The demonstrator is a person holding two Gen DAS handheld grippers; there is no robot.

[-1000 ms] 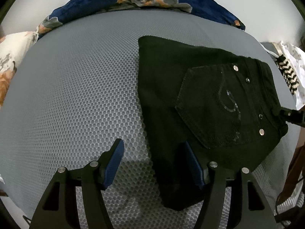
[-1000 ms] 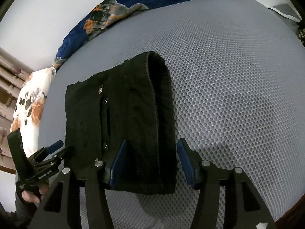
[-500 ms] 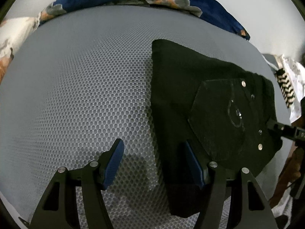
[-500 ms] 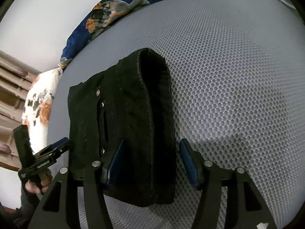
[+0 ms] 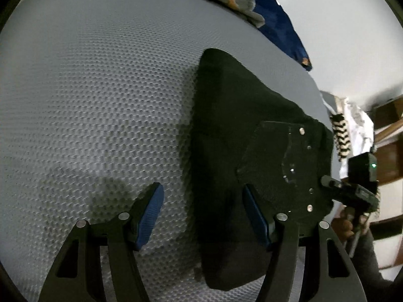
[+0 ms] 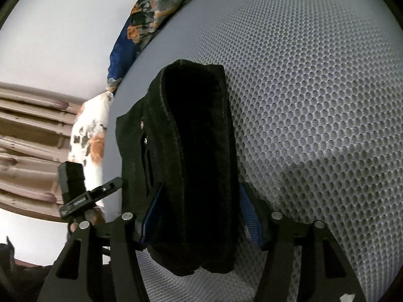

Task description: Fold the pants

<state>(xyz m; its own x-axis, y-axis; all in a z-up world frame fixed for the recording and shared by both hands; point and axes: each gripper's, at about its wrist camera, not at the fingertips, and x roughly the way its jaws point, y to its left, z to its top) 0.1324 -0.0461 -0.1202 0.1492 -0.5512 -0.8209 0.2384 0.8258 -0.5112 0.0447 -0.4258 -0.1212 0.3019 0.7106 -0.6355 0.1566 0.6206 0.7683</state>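
Observation:
Black pants point(image 5: 241, 130), folded into a thick bundle, lie on the grey mesh mattress point(image 5: 88, 100); a back pocket with rivets faces up. My left gripper point(image 5: 202, 214) is open, its right blue pad over the bundle's near edge, its left pad over bare mattress. In the right wrist view the bundle point(image 6: 194, 151) shows end-on. My right gripper point(image 6: 199, 216) is open with its jaws on either side of the bundle's near end. Each view shows the other gripper at the pants' far side: the right gripper point(image 5: 352, 191) and the left gripper point(image 6: 85, 191).
A dark blue floral blanket point(image 5: 274, 17) lies along the mattress's far edge by the white wall. A white patterned pillow point(image 6: 88, 136) and brown wooden furniture point(image 6: 27, 136) are beside the bed. White and striped cloth point(image 5: 345, 130) lies at the right.
Both grippers have moved in closer and lower toward the pants. The right gripper's jaws now straddle the bundle's end. Both stay open.

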